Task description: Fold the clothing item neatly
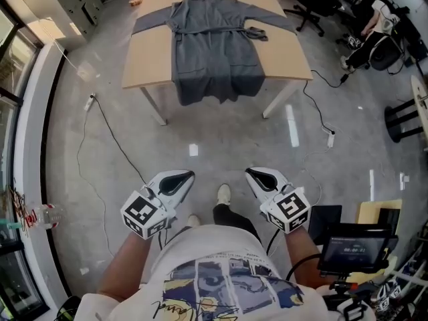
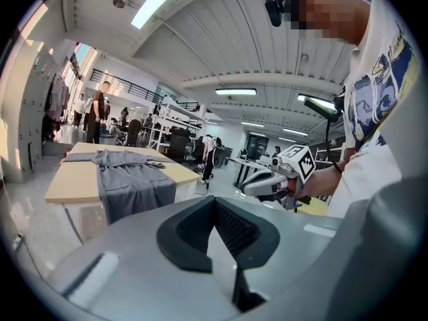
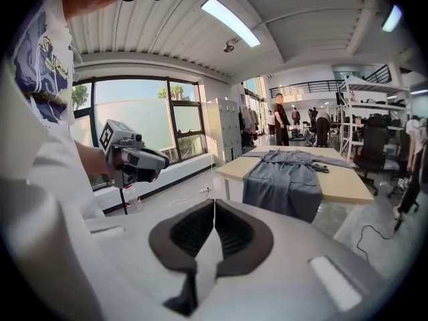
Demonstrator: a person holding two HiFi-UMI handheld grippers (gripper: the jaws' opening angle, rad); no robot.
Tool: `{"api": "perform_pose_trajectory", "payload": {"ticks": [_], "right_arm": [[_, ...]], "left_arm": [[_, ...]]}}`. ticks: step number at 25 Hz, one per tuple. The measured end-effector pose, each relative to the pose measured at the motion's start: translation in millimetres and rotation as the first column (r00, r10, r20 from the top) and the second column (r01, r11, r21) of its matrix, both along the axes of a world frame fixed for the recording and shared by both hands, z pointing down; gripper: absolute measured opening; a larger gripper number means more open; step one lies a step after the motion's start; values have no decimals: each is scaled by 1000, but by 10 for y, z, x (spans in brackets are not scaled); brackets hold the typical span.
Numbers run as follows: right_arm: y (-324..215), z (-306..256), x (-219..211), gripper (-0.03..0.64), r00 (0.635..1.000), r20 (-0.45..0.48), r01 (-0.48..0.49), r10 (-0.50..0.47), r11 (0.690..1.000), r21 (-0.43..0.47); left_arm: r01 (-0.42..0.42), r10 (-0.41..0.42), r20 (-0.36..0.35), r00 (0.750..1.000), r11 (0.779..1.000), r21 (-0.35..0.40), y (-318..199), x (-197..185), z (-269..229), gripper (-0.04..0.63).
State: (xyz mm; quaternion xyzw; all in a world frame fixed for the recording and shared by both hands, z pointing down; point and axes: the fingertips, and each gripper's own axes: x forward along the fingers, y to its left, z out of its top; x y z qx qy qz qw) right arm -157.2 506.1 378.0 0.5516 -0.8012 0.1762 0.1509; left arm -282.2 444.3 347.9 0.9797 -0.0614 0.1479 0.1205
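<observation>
**Left gripper**: held low in front of the person, well apart from the bench. Its fingers are pressed together with nothing between them.

**Grey robe**: spread flat across the middle of the bench. The sleeves reach toward the left and right edges, and the belt trails to the right. The hem hangs over the near edge. No fold shows in it.

**Right gripper**: beside the left one and equally far from the bench. Its fingers are closed and empty.

**Assessment:** folding has not begun, and the step in hand appears to be the approach to the bench.

**Next move:**
- Reach the near edge of the bench.
- Part both pairs of fingers.
- Choose matched grasp points, probably one sleeve or side seam for each gripper.

The overhanging hem may drag the cloth toward the floor if one side is lifted before the other.
</observation>
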Motion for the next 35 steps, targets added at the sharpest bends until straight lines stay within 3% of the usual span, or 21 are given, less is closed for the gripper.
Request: {"api": "perform_pose_trajectory", "payload": {"ticks": [6,15,25,35], "right_arm": [[-357,35,590,17,999,8,31,-31,999,26],[-649,159,1145,26,1000,10,29,-30,998,49],[-983,95,1338,38,999,-9,-39,40,999,33],[-1855,-8,1650,38,987,-43,-158,157,987,-7]], "left_arm": [[60,-61,9,998,997,39,-385,535,-38,2],[107,-108,14,994,993,57,-696,1021,9,2],[99,-99,-14,995,994,36,-1193,1163,-65,5],[24,-24,-20,1000,999,25,-2201,1377,-231,43]]}}
